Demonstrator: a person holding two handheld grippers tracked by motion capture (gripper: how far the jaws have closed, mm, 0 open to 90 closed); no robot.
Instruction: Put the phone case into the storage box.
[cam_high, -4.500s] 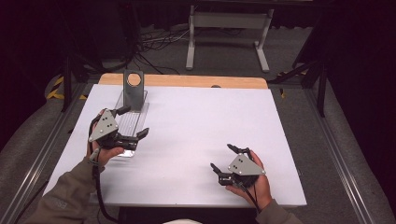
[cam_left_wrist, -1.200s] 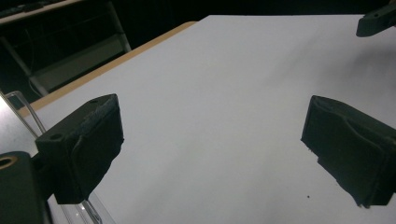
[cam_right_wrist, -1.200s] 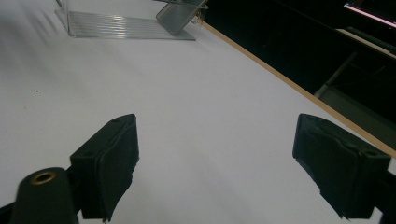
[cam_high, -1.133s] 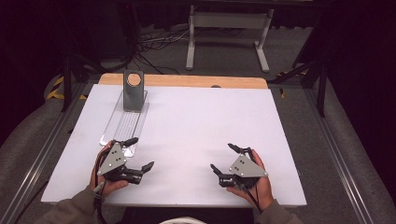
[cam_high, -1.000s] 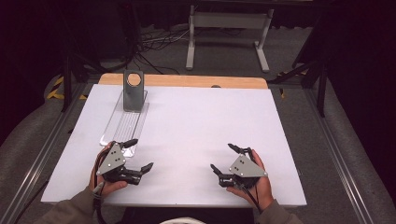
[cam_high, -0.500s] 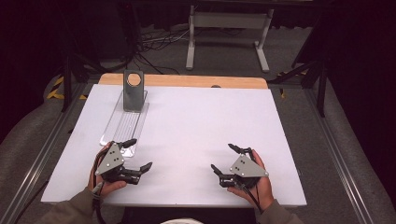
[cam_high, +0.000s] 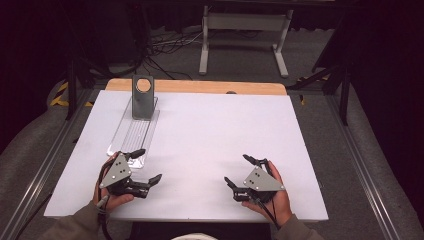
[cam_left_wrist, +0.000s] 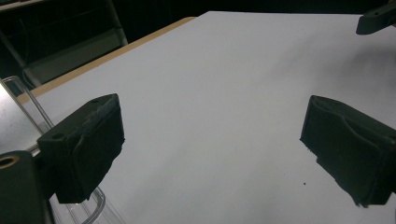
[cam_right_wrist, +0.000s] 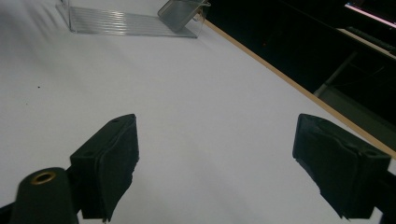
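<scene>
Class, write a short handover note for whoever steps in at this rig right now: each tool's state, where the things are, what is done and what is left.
Left tool: open, empty, low over the white table, its far jaw right by the near end of the clear ribbed tray.
Right tool: open, empty, at the table's near right.
The tray lies flat along the left side; a grey plate with a round hole stands upright at its far end.
Done: nothing is held by either tool.
Left: cannot tell from this moment; the tray is the nearest thing to act on.
</scene>
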